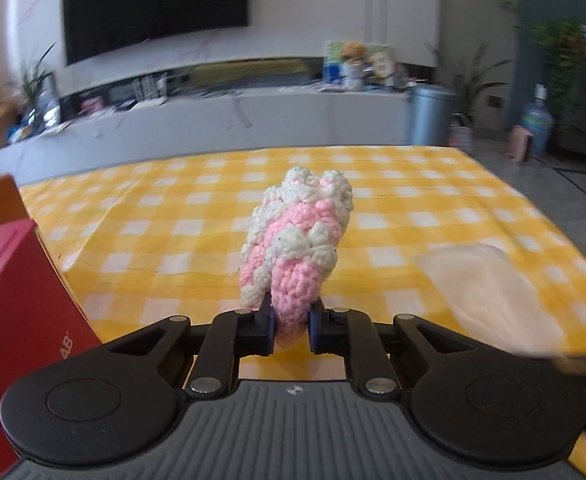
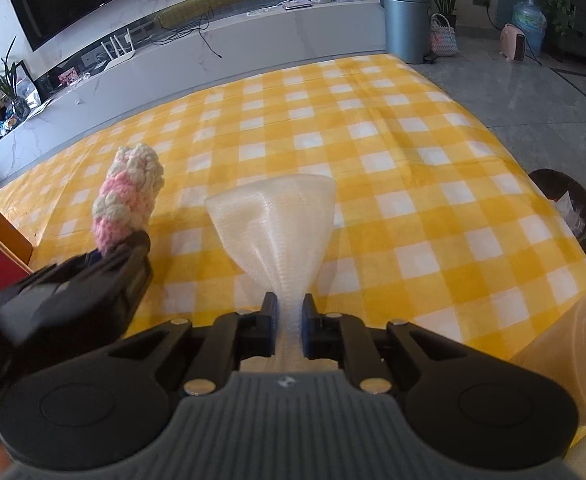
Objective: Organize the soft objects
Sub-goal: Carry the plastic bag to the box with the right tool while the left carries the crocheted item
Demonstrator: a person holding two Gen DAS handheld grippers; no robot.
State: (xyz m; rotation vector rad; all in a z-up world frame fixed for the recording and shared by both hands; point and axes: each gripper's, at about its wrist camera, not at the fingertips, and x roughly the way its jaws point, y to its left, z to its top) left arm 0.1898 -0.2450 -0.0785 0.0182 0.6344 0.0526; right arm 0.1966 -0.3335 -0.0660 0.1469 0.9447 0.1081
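Above a yellow-and-white checked table (image 2: 373, 128), the left tool (image 1: 291, 326) pinches a pink-and-white crocheted piece (image 1: 297, 240), the right tool (image 2: 289, 328) a sheer white mesh pouch (image 2: 277, 216).

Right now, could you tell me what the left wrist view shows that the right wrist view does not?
Only the left wrist view shows the left gripper pads closed on the base of the pink and white crocheted piece.

Only the right wrist view shows the right gripper pinching the white mesh pouch at its narrow end, and a dark bin at the table's right edge.

Both show the yellow checked tablecloth, the crocheted piece, the pouch, the red box and the television.
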